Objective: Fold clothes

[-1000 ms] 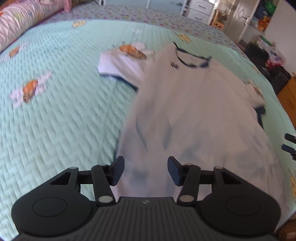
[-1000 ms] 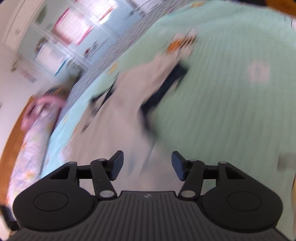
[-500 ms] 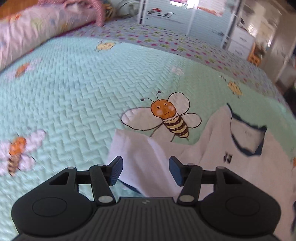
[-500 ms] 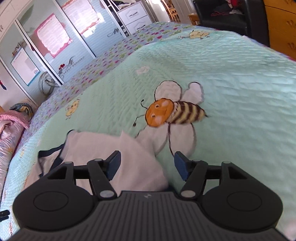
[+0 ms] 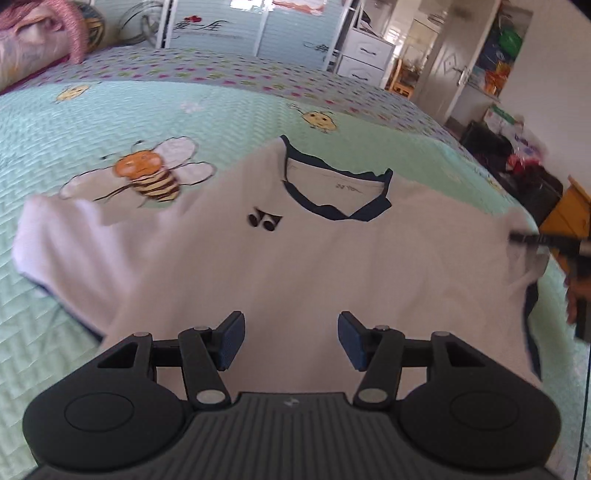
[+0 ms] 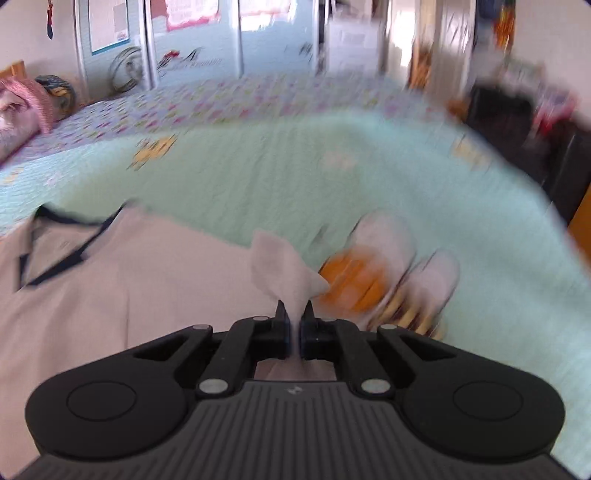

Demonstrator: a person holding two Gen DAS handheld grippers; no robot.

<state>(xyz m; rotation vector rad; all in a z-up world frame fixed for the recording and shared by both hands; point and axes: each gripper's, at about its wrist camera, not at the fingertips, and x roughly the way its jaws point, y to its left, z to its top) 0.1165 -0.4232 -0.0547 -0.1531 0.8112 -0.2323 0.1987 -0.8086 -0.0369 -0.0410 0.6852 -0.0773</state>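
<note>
**Q:** Bedspread first: what covers the scene?

**A:** Mint-green quilted bedspread (image 5: 110,122) with a zigzag stitch fills both views. Its far edge carries a lilac band dotted with small coloured patches. Printed cartoon bees are scattered over it; one large orange-and-brown striped bee with white wings (image 5: 147,177) lies just beside the garment's shoulder in the left wrist view, and another, blurred, sits just right of the right tool in the right wrist view (image 6: 373,280).

**Q:** Where is the task's thing?

**A:** White short-sleeved T-shirt with a navy V-collar (image 5: 295,258) lies spread face-up on the bedspread, collar towards the far side. A small dark logo (image 5: 265,220) marks the chest. One sleeve spreads out to the left, its navy hem showing at the lower edge.

**Q:** State of the left gripper (image 5: 291,339)?

**A:** Its jaws are spread wide above the shirt's lower body, with nothing between the blue-faced pads (image 5: 231,339).

**Q:** And the right gripper (image 6: 294,314)?

**A:** Its jaws are pressed together on a fold of the shirt's sleeve-side fabric, which stands up as a small white peak (image 6: 280,266) just beyond the tips. In the left wrist view the same tool appears, blurred, at the shirt's right edge (image 5: 546,242).

**Q:** Background?

**A:** Pale blue wardrobe doors (image 5: 221,26), a white drawer unit (image 5: 364,55) and a pink patterned pillow (image 5: 33,40).
</note>
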